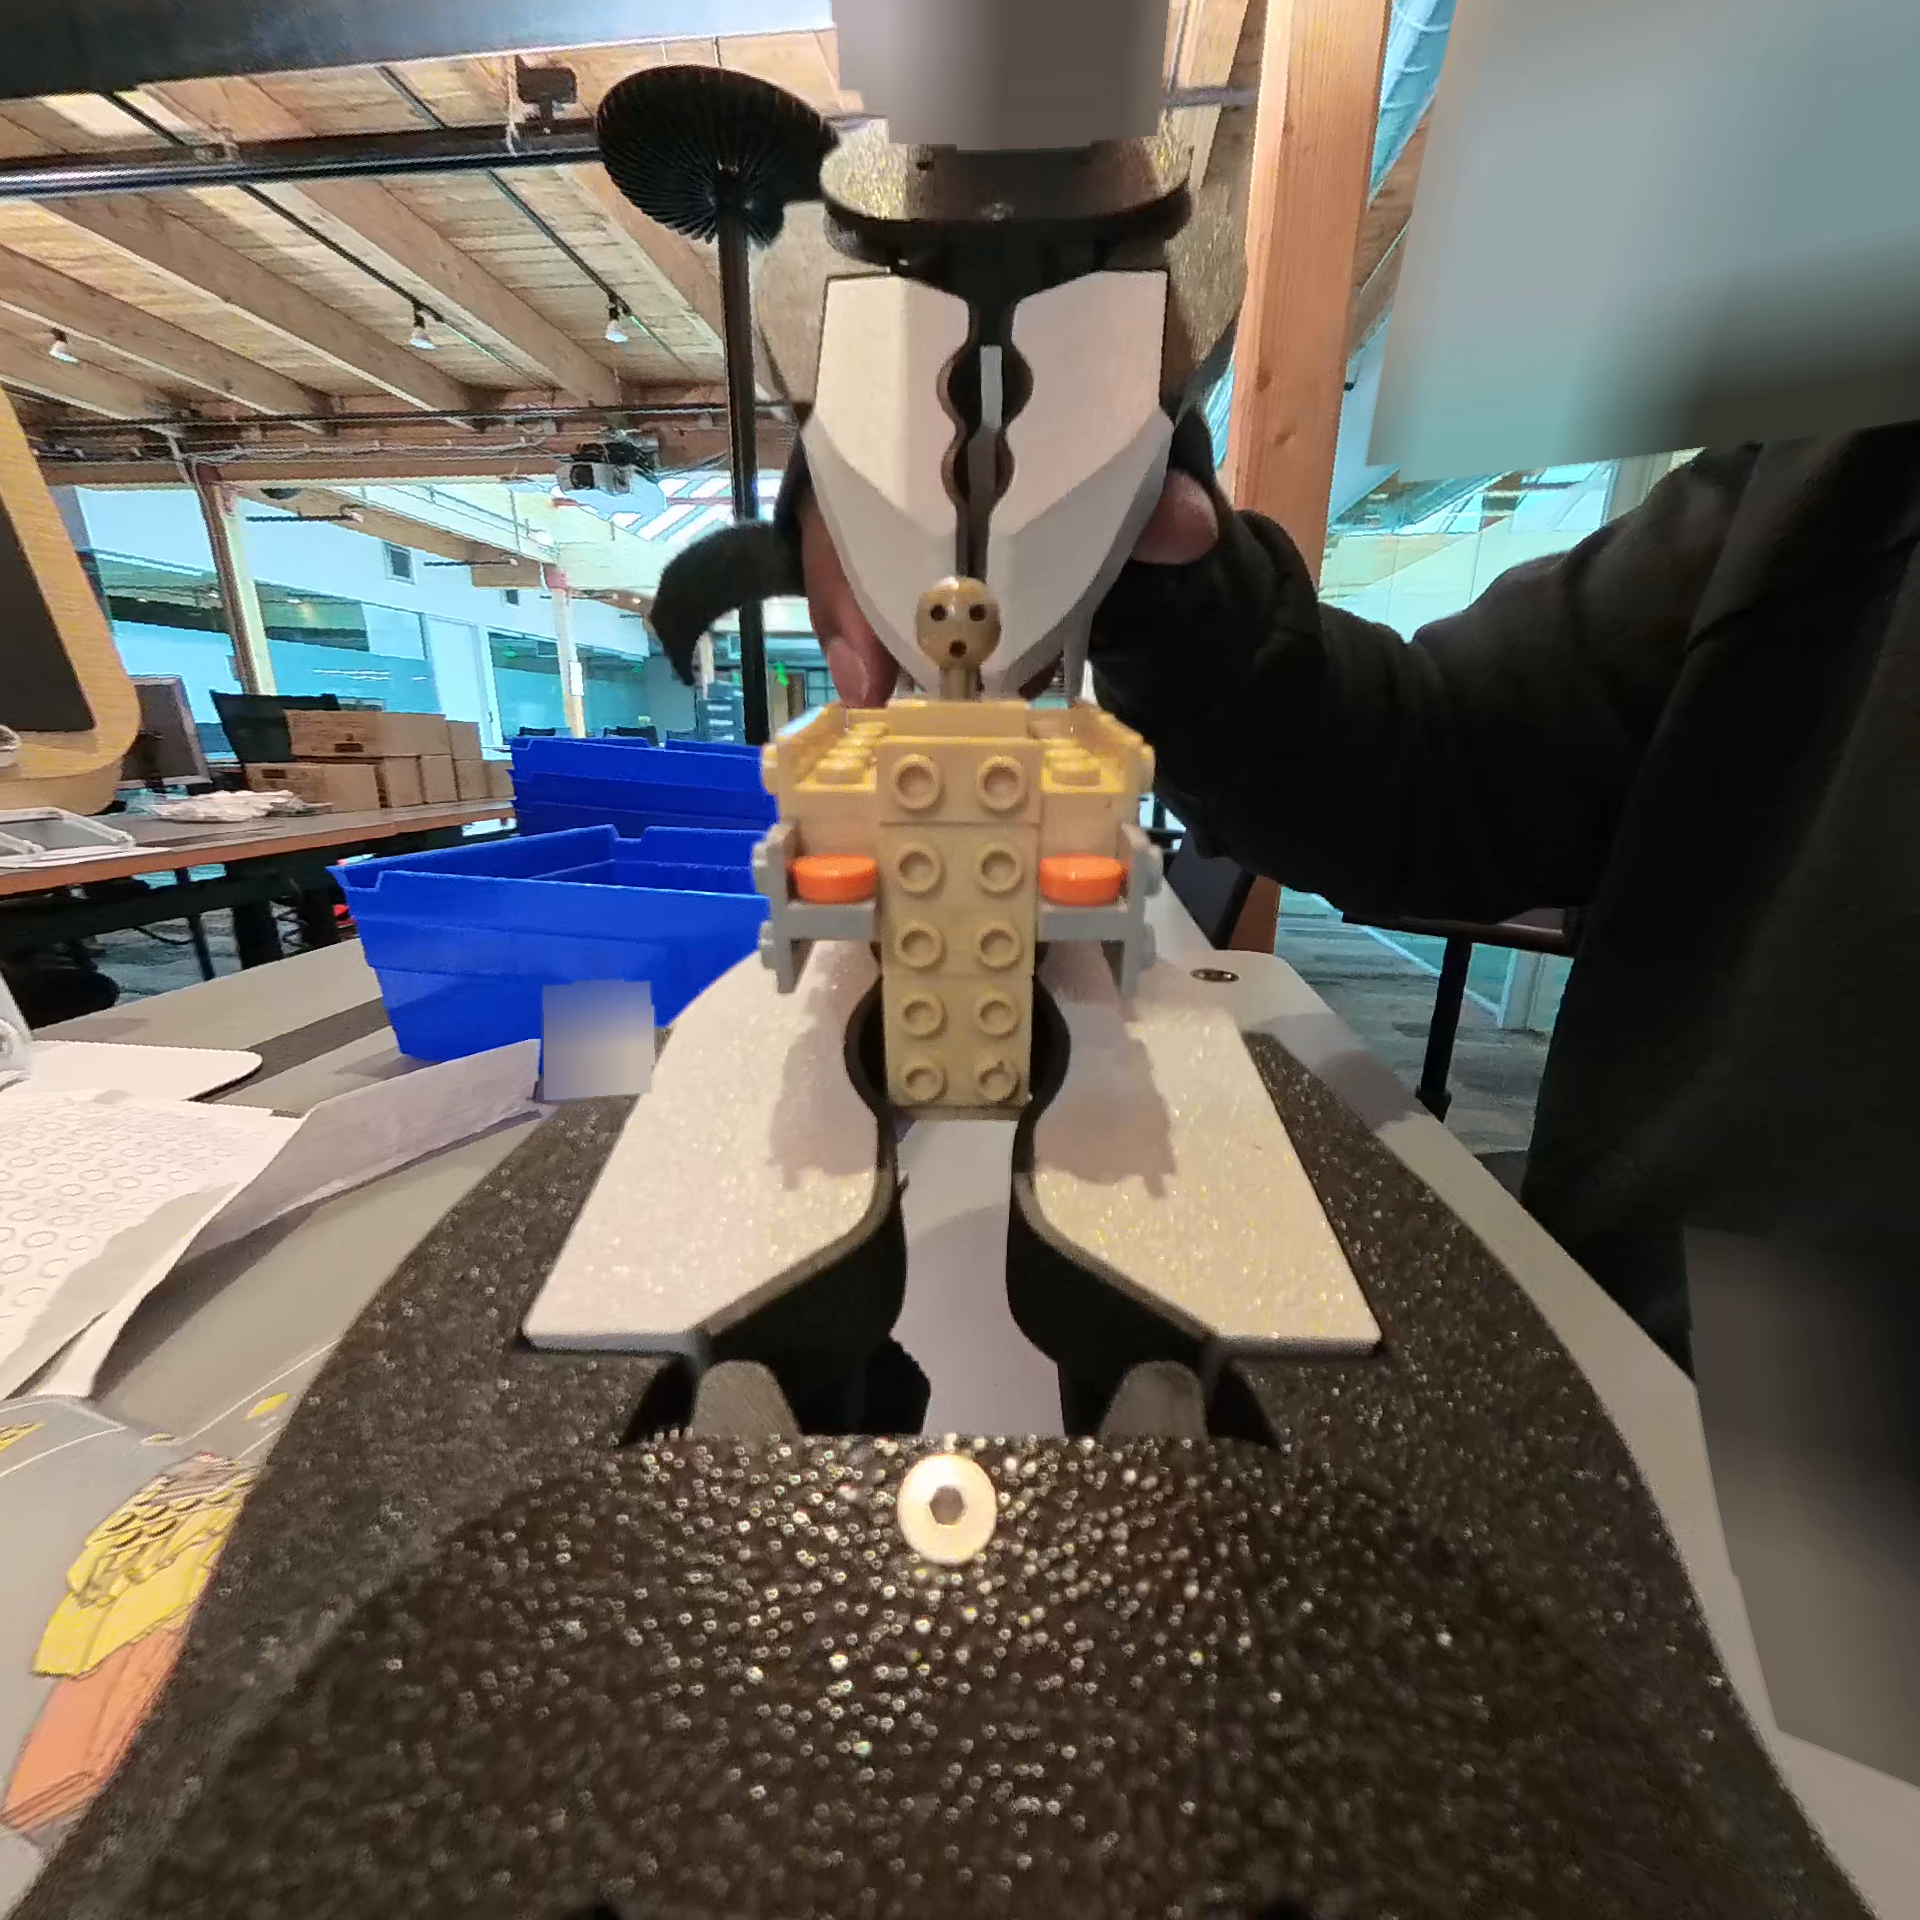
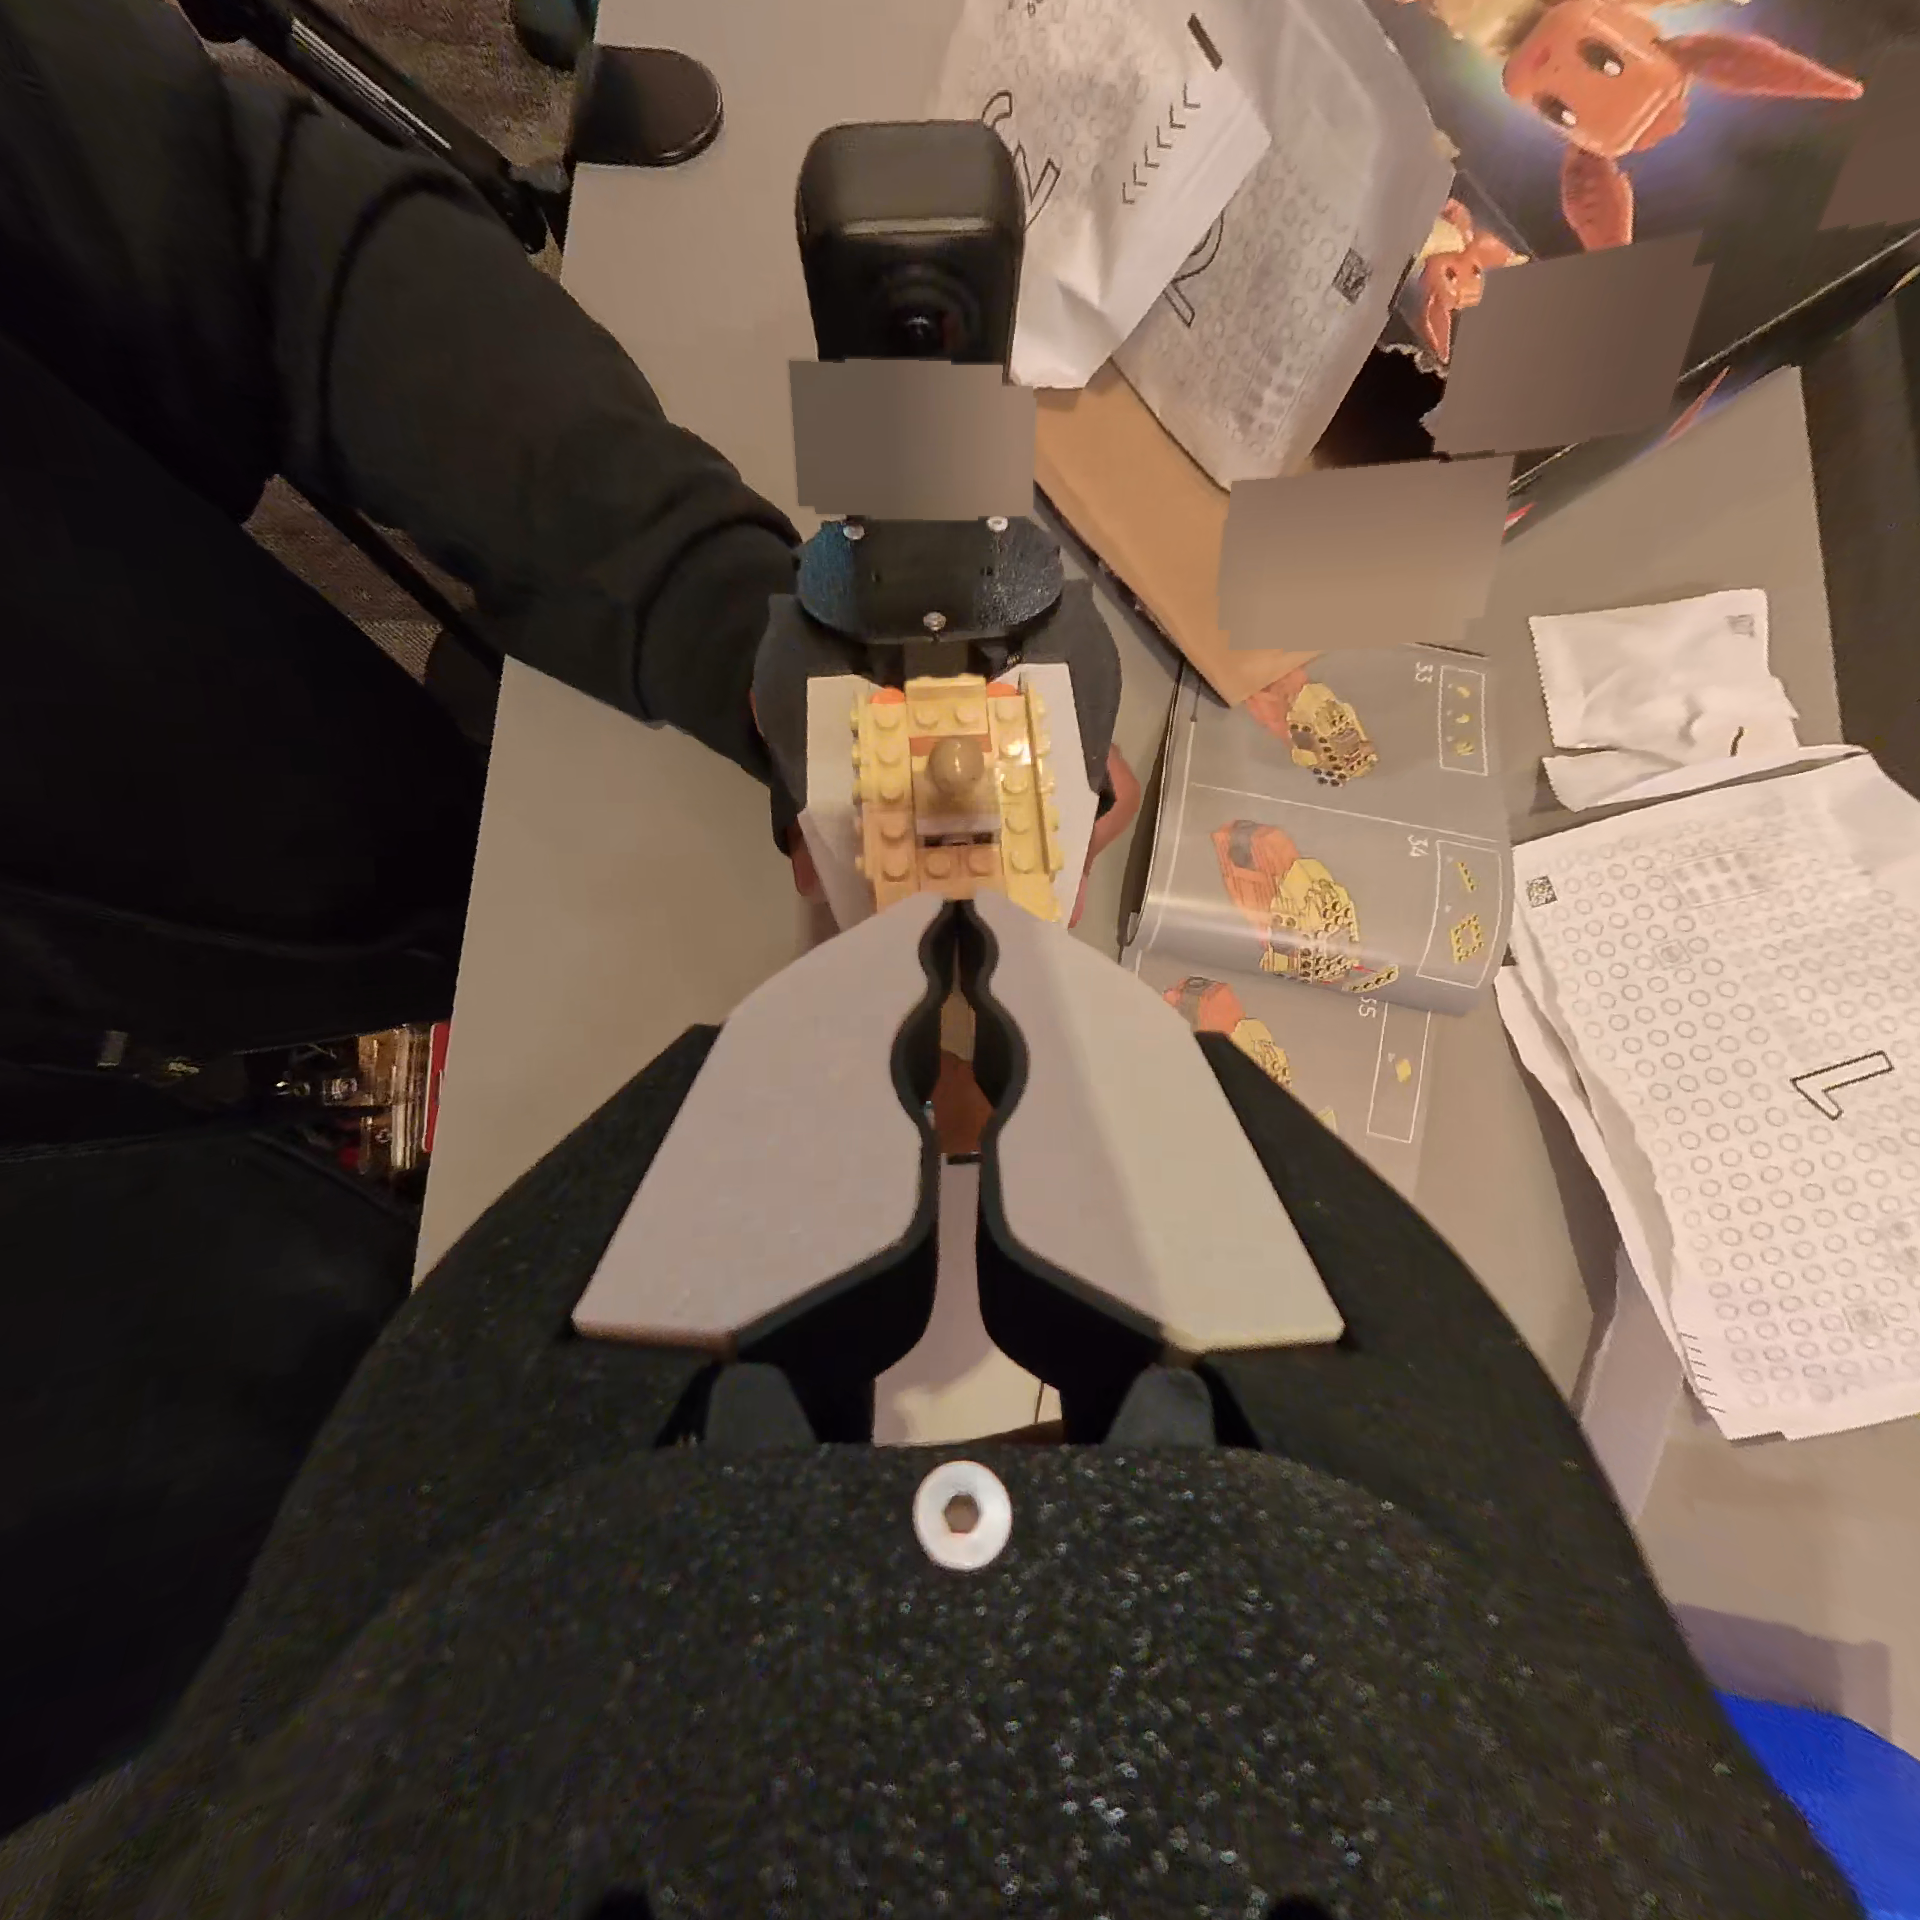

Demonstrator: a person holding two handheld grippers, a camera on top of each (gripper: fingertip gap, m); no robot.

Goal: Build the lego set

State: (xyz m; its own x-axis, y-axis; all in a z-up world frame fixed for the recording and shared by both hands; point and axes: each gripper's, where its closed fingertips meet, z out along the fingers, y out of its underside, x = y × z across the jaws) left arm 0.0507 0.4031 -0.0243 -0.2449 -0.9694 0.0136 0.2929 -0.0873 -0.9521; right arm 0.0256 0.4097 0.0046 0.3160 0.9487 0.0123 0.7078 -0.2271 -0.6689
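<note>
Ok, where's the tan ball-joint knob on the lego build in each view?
Left wrist view: ball-joint knob sits upper centre, atop the tan lego build, just under the right gripper.
Right wrist view: the knob is upper centre, mid-build, beyond this gripper's tips.
Shared landmark: the orange round studs.

My left wrist view is bright, daylight pouring through the far windows (image 1: 343, 613), with the wooden ceiling beams (image 1: 260, 270) bowed by wide-angle distortion. My right wrist view is dimmer and warmer, sharp at centre, its paper sheets (image 2: 1714, 1091) stretched toward the edge.
</note>
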